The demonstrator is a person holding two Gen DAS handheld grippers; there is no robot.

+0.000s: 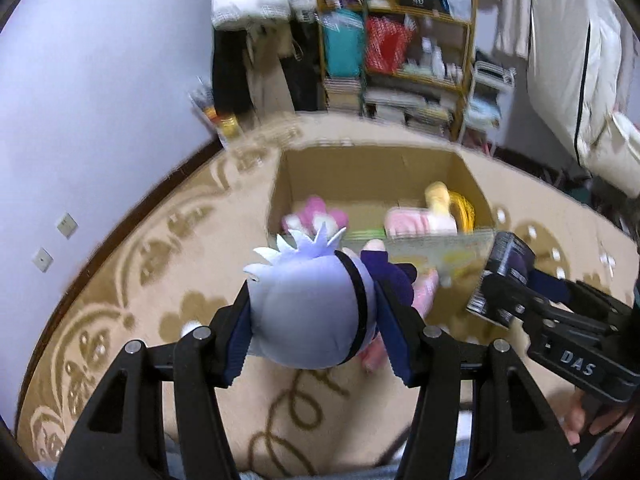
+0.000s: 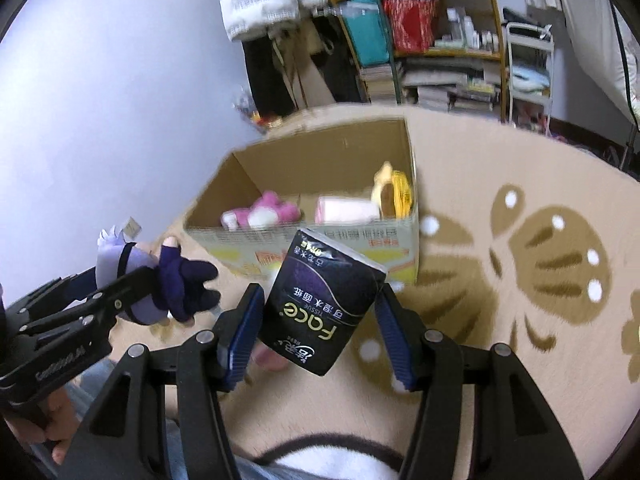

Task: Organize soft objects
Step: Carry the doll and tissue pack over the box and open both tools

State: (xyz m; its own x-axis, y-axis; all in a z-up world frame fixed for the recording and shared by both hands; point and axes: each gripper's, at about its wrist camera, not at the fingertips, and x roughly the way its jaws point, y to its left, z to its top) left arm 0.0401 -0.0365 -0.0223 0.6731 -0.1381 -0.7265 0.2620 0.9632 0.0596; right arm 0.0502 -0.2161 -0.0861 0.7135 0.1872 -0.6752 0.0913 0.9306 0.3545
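My left gripper (image 1: pixel 314 312) is shut on a plush doll (image 1: pixel 308 312) with a pale lilac head, spiky hair and dark purple clothes; it hangs above the carpet, short of the box. The same doll (image 2: pixel 160 280) and left gripper (image 2: pixel 124 288) show at the left of the right wrist view. My right gripper (image 2: pixel 320 312) is shut on a black tissue pack (image 2: pixel 320 300), also seen at the right of the left wrist view as tissue pack (image 1: pixel 504 276). Ahead stands an open cardboard box (image 2: pixel 320 240) holding a pink plush (image 2: pixel 264 210), a pink-white soft item (image 2: pixel 344 210) and a yellow toy (image 2: pixel 394 190).
The box (image 1: pixel 380 168) sits on a beige patterned carpet (image 2: pixel 520 280). Behind it are a crowded shelf unit (image 2: pixel 432 32), hanging white jackets (image 2: pixel 260 0) and a pale wall (image 1: pixel 100 100) on the left. A hand (image 2: pixel 56 416) grips the left tool's handle.
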